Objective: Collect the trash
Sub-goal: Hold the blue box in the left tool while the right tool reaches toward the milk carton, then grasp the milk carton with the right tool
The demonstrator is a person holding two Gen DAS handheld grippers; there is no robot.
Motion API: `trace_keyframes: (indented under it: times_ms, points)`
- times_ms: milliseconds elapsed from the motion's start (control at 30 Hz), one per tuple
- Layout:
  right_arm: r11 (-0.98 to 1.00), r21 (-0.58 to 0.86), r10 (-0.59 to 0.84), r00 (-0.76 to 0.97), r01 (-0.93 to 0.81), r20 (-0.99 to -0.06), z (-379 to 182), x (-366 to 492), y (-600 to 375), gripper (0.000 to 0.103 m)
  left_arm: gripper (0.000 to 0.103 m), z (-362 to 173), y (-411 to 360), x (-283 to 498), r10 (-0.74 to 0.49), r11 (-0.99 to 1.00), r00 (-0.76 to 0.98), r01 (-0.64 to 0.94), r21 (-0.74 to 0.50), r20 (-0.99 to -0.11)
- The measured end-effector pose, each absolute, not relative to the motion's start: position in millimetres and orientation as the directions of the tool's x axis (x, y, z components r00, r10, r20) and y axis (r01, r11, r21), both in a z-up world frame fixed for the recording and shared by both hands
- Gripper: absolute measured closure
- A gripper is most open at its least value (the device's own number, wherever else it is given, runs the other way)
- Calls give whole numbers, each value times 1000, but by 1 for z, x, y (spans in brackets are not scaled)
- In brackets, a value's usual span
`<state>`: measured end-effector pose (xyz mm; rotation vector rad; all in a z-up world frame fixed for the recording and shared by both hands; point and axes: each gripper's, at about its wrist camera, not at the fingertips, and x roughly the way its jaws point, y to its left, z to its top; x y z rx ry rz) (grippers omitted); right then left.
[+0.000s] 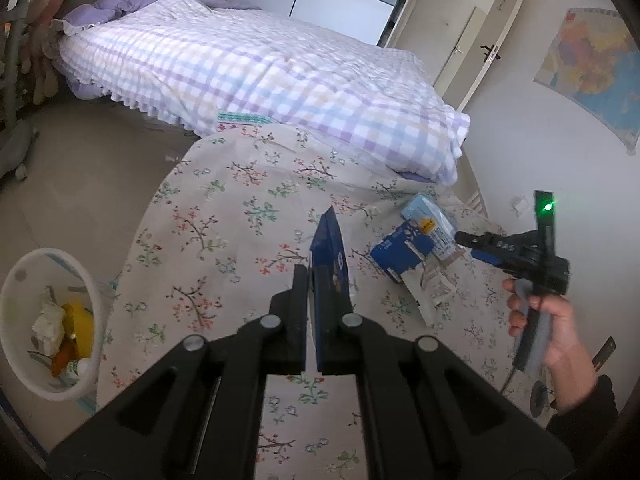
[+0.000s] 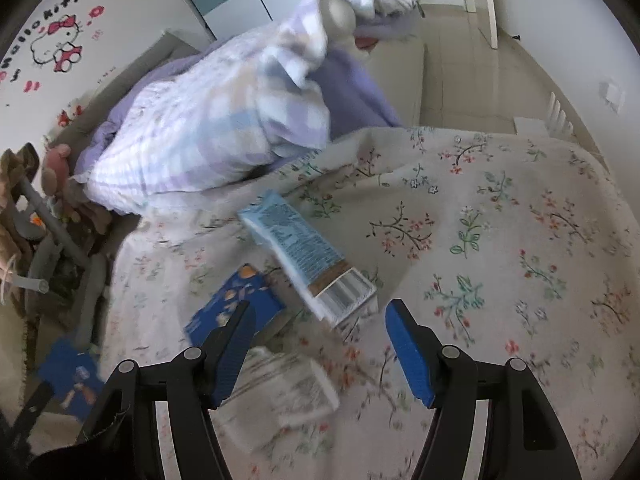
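Slippage worries me: my left hand-held gripper [image 1: 310, 280] pinches a thin blue packet [image 1: 330, 256] by its edge, mid-frame, and the bin [image 1: 24, 280] sits lower left. My right hand-held gripper [image 2: 320, 340], jaws wide and empty, may knock the cartons [image 2: 296, 248] ahead of it.
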<state>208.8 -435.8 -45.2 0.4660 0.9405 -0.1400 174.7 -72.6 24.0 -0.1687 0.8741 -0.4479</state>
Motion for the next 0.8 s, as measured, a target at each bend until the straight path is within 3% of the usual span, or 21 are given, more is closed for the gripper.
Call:
trace_keyframes:
  times_ms: [100,133,167,267,300,533,567,600,633,800]
  points:
    - [899,302,74,572,316,-817,-57,215,-435,38,100,22,-69,175,-443,896,552,306,-323,-706]
    - [903,291,65,570,316,-819,-58,215,-434,44,100,22,-68,175,-440,897,552,305,-320,-708]
    - [908,286,65,569,308,-820,-58,214,-434,58,100,21,-67,174,-440,897,549,303,-322,-710]
    - [907,296,70,588,298,-806,-50,202,-434,61,100,19,-66,173,-439,898,544,300,-323,-715]
    - [909,292,67,589,297,-805,-46,198,-434,73,100,19,-65,171,-440,897,543,298,-326,-715]
    - [889,299,44,585,347,-810,-12,150,-430,76,100,25,-61,157,-448,893,546,305,-330,-708]
    - [888,301,45,586,348,-809,-6,143,-429,78,100,27,-60,154,-447,894,549,308,-327,-706]
    - [888,306,50,588,344,-807,-1,136,-426,97,100,29,-59,150,-446,894,553,310,-324,-703]
    - [887,313,58,591,339,-805,5,128,-424,101,100,30,-57,147,-446,894,556,311,-322,-701]
    - [883,341,88,601,322,-794,26,88,-412,102,100,36,-46,128,-447,894,564,307,-326,-694]
